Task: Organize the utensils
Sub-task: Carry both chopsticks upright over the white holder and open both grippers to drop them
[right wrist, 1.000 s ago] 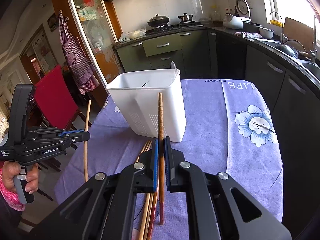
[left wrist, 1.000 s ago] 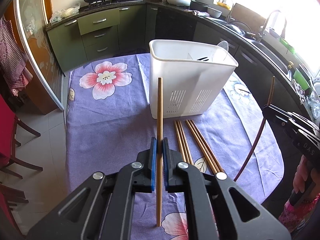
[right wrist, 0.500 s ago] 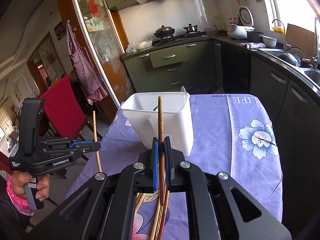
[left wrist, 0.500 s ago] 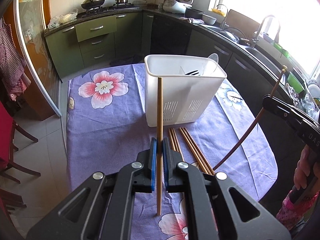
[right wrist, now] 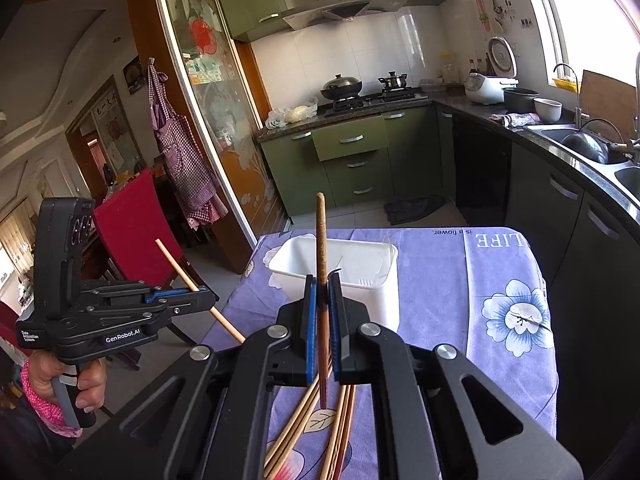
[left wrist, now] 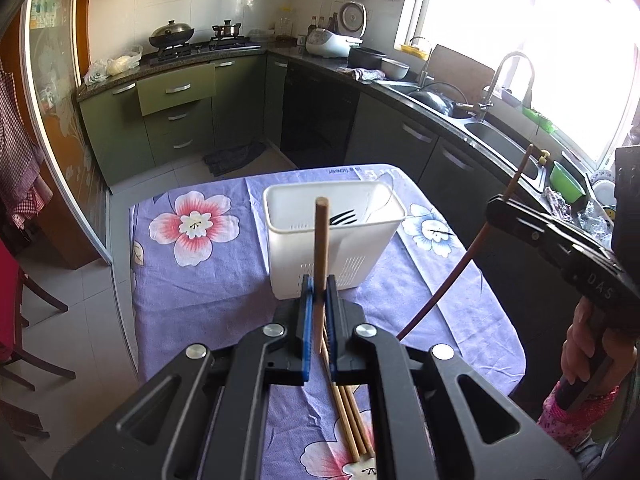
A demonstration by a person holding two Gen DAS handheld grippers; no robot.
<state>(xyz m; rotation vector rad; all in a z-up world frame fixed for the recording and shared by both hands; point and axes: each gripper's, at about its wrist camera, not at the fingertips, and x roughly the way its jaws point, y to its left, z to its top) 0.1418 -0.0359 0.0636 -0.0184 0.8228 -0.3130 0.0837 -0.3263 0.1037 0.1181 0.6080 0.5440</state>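
Observation:
My left gripper (left wrist: 318, 300) is shut on a light wooden chopstick (left wrist: 320, 248), held upright above the table. My right gripper (right wrist: 323, 304) is shut on a darker brown chopstick (right wrist: 321, 240), also upright. A white slotted utensil holder (left wrist: 334, 236) stands on the purple flowered tablecloth (left wrist: 200, 280) ahead of both grippers; a black fork (left wrist: 342, 217) and a clear utensil stand inside it. The holder also shows in the right wrist view (right wrist: 340, 276). Several loose chopsticks (left wrist: 348, 412) lie on the cloth below the grippers, also seen in the right wrist view (right wrist: 308, 428).
The table edge drops off to the left and right. A red chair (right wrist: 136, 220) stands left of the table. Green kitchen cabinets (left wrist: 176, 116) and a counter with sink (left wrist: 488, 132) run behind and to the right.
Both grippers have risen well above the table, each carrying its chopstick. The holder now looks smaller and lower, and I see down into it.

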